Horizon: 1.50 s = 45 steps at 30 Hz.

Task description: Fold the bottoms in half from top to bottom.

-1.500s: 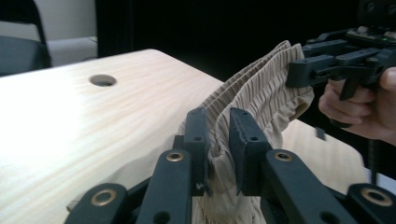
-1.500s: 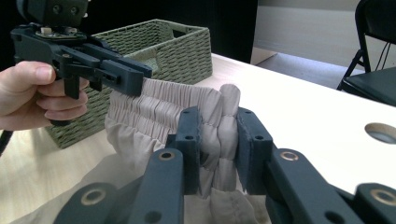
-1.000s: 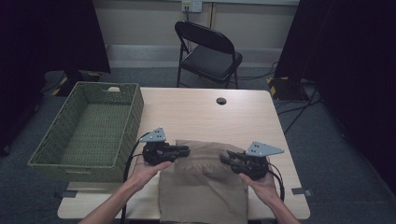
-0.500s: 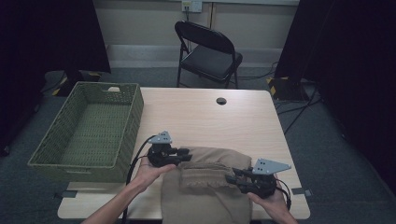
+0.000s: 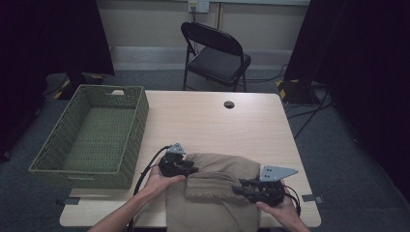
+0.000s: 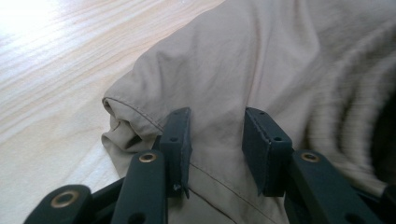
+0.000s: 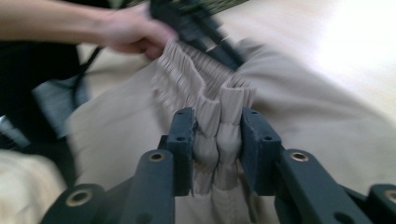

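Note:
A tan garment (image 5: pixel 217 208) lies at the table's front edge, its ribbed elastic waistband (image 5: pixel 210 186) folded over on top. My left gripper (image 5: pixel 194 169) rests at the garment's left fold. Its jaws have just been opening, and in the left gripper view the gripper (image 6: pixel 217 135) stands open with smooth tan cloth (image 6: pixel 224 60) lying in the gap. My right gripper (image 5: pixel 236 189) comes in from the right. Its jaws opened a little a moment ago, but in the right gripper view the gripper (image 7: pixel 217 135) still pinches a bunched fold of the waistband (image 7: pixel 218 116).
A green woven basket (image 5: pixel 140 116) stands on the table's left side, with nothing in it. The wooden table (image 5: pixel 217 128) has a round cable hole (image 5: pixel 228 104) near its far edge. A black folding chair (image 5: pixel 217 53) stands behind the table.
The garment's waistband end has been folded back toward the person. Both grippers came nearer the front edge, the right one most. The left jaws have spread apart.

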### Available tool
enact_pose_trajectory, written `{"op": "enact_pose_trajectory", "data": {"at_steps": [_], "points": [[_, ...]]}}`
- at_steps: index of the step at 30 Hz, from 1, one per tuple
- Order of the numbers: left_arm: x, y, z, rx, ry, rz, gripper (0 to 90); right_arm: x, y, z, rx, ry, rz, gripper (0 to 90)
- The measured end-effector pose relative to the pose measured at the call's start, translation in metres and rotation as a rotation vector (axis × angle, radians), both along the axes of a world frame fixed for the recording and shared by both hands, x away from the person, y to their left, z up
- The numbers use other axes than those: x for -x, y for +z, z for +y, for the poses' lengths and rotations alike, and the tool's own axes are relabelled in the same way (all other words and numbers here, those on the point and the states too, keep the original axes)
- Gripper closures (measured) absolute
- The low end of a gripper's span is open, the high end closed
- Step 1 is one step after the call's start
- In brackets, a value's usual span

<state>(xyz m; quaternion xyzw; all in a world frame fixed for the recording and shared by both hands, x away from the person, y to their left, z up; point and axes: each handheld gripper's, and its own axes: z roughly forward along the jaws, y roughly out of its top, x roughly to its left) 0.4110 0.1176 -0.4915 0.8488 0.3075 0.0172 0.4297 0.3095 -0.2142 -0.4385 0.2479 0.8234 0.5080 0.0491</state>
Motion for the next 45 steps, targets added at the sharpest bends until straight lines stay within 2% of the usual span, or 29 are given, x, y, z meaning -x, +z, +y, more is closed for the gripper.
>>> {"op": "enact_pose_trajectory", "data": {"at_steps": [2, 3, 4, 5, 7, 10, 12, 14, 15, 17, 19, 20, 21, 22, 23, 24, 26, 28, 34, 35, 36, 37, 39, 40, 41, 43, 44, 45], "points": [[0.001, 0.0, -0.001, -0.005, 0.003, -0.003, 60.7, 0.008, -0.002, -0.001, 0.012, 0.043, 0.014, 60.6], [0.001, 0.0, -0.001, -0.005, 0.003, -0.003, 60.7, 0.008, -0.002, -0.001, 0.012, 0.043, 0.014, 60.6], [0.001, 0.0, -0.001, -0.003, 0.008, 0.001, 60.6, 0.016, 0.0, -0.001, 0.016, 0.067, 0.019, 54.9], [0.001, 0.0, -0.001, -0.003, 0.008, 0.001, 60.5, 0.016, 0.0, -0.001, 0.016, 0.067, 0.019, 54.9], [0.001, 0.0, -0.001, -0.005, 0.01, -0.005, 60.5, 0.024, 0.009, -0.006, -0.038, 0.082, 0.01, 52.0], [-0.001, -0.001, -0.001, -0.001, 0.018, -0.001, 60.4, 0.023, 0.017, -0.008, -0.077, 0.066, -0.004, 49.7], [-0.002, -0.001, 0.0, -0.009, 0.009, 0.0, 60.5, 0.015, 0.016, -0.008, -0.08, 0.024, -0.002, 51.2], [-0.003, -0.001, 0.0, -0.012, 0.02, -0.007, 60.4, 0.0, 0.007, -0.006, -0.058, -0.048, 0.021, 51.6], [-0.004, -0.001, 0.001, -0.014, 0.022, -0.007, 60.4, -0.006, 0.002, -0.005, -0.047, -0.063, 0.033, 51.2], [-0.006, -0.002, 0.001, -0.007, 0.03, -0.011, 60.2, -0.022, -0.009, 0.0, 0.039, -0.156, 0.035, 46.8], [-0.007, -0.002, 0.002, -0.009, 0.031, -0.01, 59.9, -0.036, -0.017, 0.003, 0.056, -0.194, 0.052, 45.4], [-0.01, -0.003, 0.001, -0.006, 0.061, -0.022, 59.0, -0.047, -0.024, 0.006, 0.096, -0.233, 0.057, 43.1], [-0.01, -0.003, 0.001, -0.006, 0.061, -0.022, 58.2, -0.047, -0.024, 0.006, 0.096, -0.233, 0.057, 43.1], [-0.012, -0.003, 0.002, -0.005, 0.07, -0.031, 58.1, -0.059, -0.033, 0.011, 0.141, -0.246, 0.072, 42.0], [-0.015, -0.003, 0.003, -0.009, 0.073, -0.037, 58.0, -0.064, -0.038, 0.013, 0.165, -0.257, 0.073, 40.7], [-0.018, -0.005, 0.005, 0.005, 0.098, -0.041, 57.5, -0.069, -0.042, 0.015, 0.171, -0.255, 0.089, 40.0], [-0.021, -0.006, 0.007, 0.003, 0.122, -0.055, 56.5, -0.077, -0.046, 0.019, 0.2, -0.267, 0.082, 39.6], [-0.026, -0.009, 0.011, 0.021, 0.158, -0.047, 52.8, -0.086, -0.05, 0.022, 0.208, -0.28, 0.087, 39.7], [-0.031, -0.009, 0.017, 0.037, 0.205, -0.071, 50.5, -0.113, -0.057, 0.031, 0.243, -0.321, 0.047, 39.9], [-0.032, -0.009, 0.017, 0.036, 0.209, -0.073, 49.4, -0.118, -0.057, 0.033, 0.242, -0.332, 0.049, 40.0], [-0.035, -0.008, 0.017, 0.016, 0.195, -0.049, 48.8, -0.121, -0.057, 0.033, 0.243, -0.337, 0.05, 40.3], [-0.037, -0.005, 0.017, 0.005, 0.186, -0.045, 47.2, -0.127, -0.056, 0.035, 0.249, -0.349, 0.054, 40.4], [-0.038, 0.001, 0.019, 0.041, 0.221, -0.083, 47.7, -0.133, -0.056, 0.036, 0.257, -0.355, 0.053, 40.3], [-0.039, 0.002, 0.02, 0.057, 0.224, -0.075, 48.0, -0.136, -0.055, 0.037, 0.258, -0.359, 0.056, 40.2], [-0.039, 0.002, 0.02, 0.044, 0.199, -0.045, 47.9, -0.138, -0.055, 0.037, 0.259, -0.365, 0.065, 39.4], [-0.036, 0.002, 0.021, 0.021, 0.178, -0.052, 50.7, -0.137, -0.049, 0.036, 0.218, -0.356, 0.074, 38.4], [-0.034, 0.003, 0.023, 0.037, 0.171, -0.051, 52.5, -0.133, -0.043, 0.036, 0.202, -0.324, 0.067, 37.9], [-0.034, 0.003, 0.023, 0.037, 0.171, -0.051, 54.8, -0.133, -0.043, 0.036, 0.202, -0.324, 0.067, 37.9]]}}
